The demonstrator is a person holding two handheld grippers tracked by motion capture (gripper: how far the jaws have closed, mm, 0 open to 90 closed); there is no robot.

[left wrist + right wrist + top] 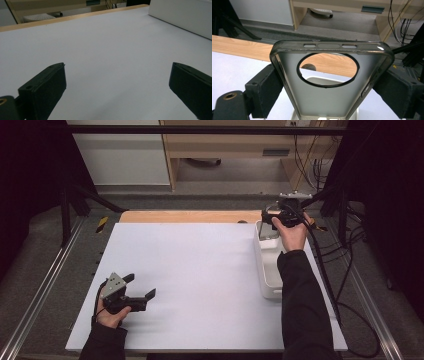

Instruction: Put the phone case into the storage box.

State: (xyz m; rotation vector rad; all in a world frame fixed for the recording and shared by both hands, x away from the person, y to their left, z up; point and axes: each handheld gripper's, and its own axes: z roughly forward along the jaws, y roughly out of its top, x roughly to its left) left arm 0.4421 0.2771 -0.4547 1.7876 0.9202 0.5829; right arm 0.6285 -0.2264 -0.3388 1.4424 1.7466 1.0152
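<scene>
- High view: the left gripper (135,292) rests low on the white tabletop (200,285) near its front left corner, jaws spread wide with nothing between them; a broad bare stretch of white runs from it to the far edge and across to the right
- The right gripper (272,217) is held up at the far right corner, over the far end of a white bin (267,270) that lies along the tabletop's right edge; a black cable trails from it past the sleeve and off the right side
- A strip of bare wood (190,216) borders the far edge; grey floor, metal rails and black frame posts surround the tabletop, and a pale wooden desk stands beyond
- Left gripper view: both black jaws stand far apart over empty white surface; the wall of the bin (185,17) rises at upper right, well apart from them, and the wooden edge runs along the top
- Right gripper view: the jaws press on the two long sides of a clear phone case (329,82), gripping it; its round camera hole faces up, and through it the wood strip and the bin rim (322,80) show below
</scene>
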